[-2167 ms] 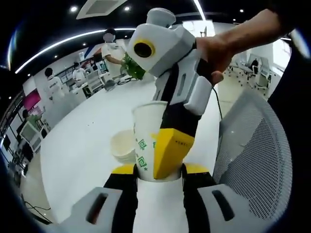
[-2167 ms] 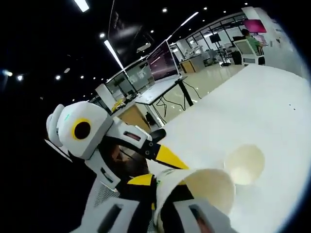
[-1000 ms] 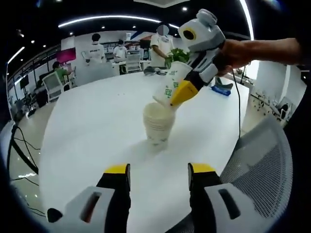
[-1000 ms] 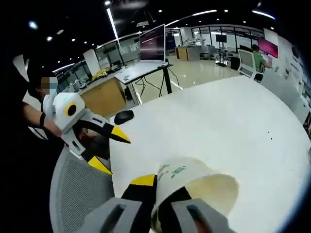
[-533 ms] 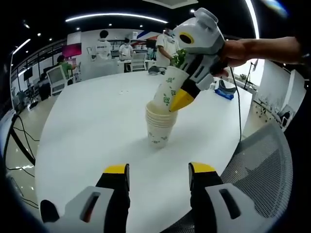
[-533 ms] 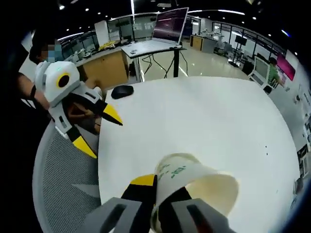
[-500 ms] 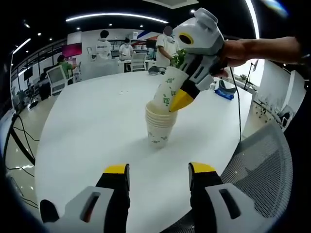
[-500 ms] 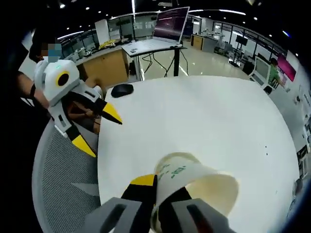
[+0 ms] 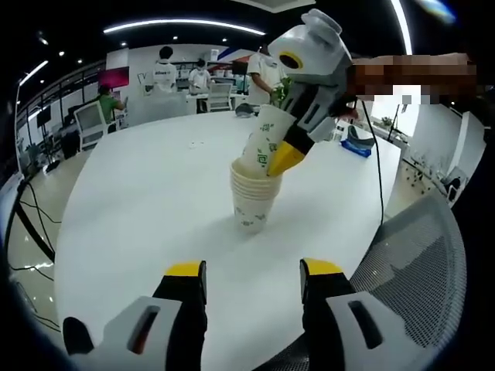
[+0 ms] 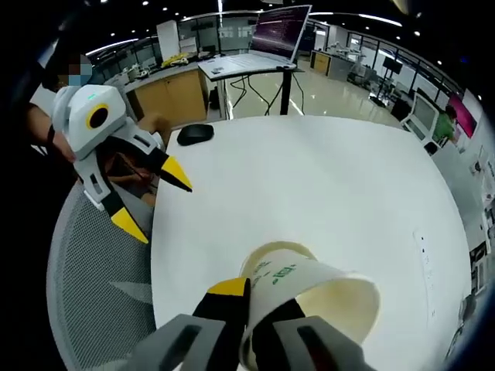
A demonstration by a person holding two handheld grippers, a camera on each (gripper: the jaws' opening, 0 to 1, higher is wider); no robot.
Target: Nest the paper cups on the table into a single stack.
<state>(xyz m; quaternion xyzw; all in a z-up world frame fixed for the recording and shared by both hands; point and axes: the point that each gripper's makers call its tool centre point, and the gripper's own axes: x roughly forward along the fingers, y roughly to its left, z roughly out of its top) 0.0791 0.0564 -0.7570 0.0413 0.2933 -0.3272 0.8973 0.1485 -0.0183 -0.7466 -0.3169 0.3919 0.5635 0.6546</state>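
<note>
An open-plan office: desks (image 10: 240, 66), monitor (image 10: 282, 22), mesh chair (image 9: 402, 270).

No legible text; green printed marks on the paper cup (image 9: 264, 147) unreadable.

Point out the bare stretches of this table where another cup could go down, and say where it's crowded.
Free: the wide white table between the cup stack and its far edge, and the strip between the stack and the left gripper. Also bare past the black mouse. Crowded: at the stack, where the right gripper tilts a paper cup into it.
</note>
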